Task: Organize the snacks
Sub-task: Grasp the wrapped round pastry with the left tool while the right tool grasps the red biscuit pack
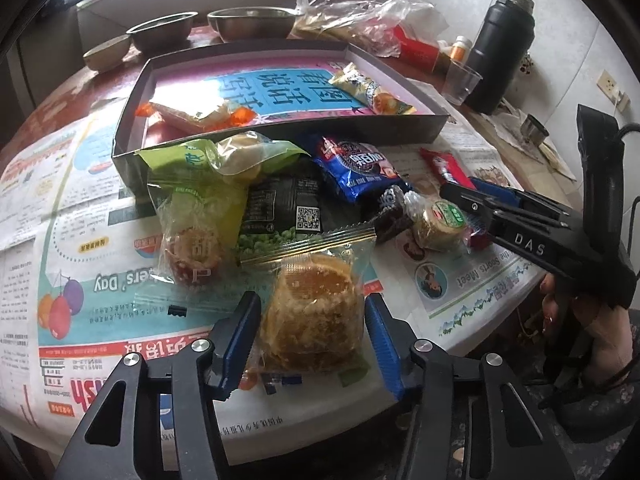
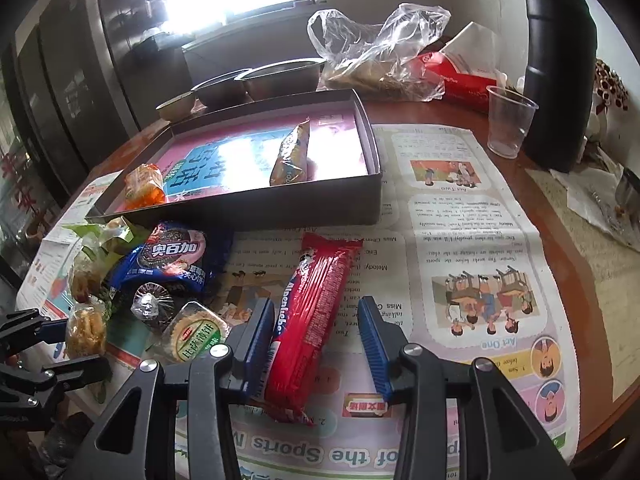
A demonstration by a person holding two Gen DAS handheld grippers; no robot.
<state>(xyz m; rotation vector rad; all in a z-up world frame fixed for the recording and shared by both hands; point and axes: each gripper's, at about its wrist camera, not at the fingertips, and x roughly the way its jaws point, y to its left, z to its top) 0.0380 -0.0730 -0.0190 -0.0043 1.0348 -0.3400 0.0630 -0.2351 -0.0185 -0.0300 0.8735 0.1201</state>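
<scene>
Both grippers stand open in front of the shallow box point(image 2: 372, 200) on the newspaper-covered table point(image 2: 460, 216): the right gripper point(image 2: 316, 344) straddles the red Alpenliebe pack point(image 2: 316, 308), its long axis running forward toward the box, while the left gripper point(image 1: 312, 340) brackets the wrapped pastry point(image 1: 316, 316).

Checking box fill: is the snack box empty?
No. The box holds two packets: a yellow one and an orange one; the rest lie outside.

We look forward from both wrists, low and close over the table point(image 1: 100, 220); both views share the box point(image 1: 280, 136) point(image 2: 240, 208).
</scene>
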